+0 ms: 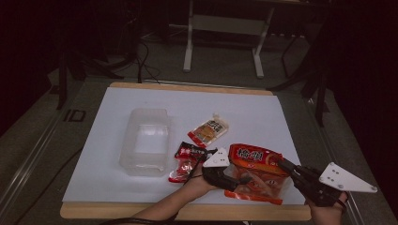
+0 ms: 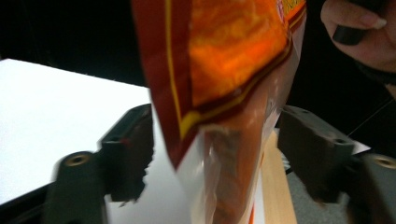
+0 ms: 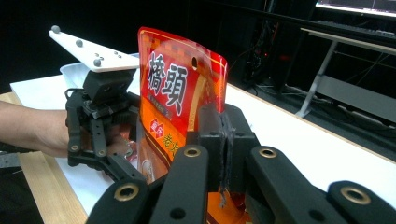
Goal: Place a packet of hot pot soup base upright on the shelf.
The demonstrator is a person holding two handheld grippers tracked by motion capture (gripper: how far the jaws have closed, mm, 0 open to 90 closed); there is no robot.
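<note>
A large orange-red snack bag [image 1: 256,159] stands tilted up off the white board near the front edge. My right gripper [image 1: 285,165] is shut on its right edge; in the right gripper view the black jaws [image 3: 224,135] pinch the bag [image 3: 173,93] between them. My left gripper [image 1: 241,180] sits at the bag's left side. In the left gripper view its jaws [image 2: 219,144] stand apart on either side of the bag [image 2: 224,56], and white board shows between the left pad and the bag. The left gripper [image 3: 122,154] also appears beyond the bag in the right gripper view.
A clear plastic container [image 1: 145,140] lies on the white board [image 1: 112,178] to the left. A small red packet [image 1: 187,161] lies just left of the left gripper, and an orange-and-white packet [image 1: 210,131] behind it. The wooden table edge [image 1: 141,212] runs along the front.
</note>
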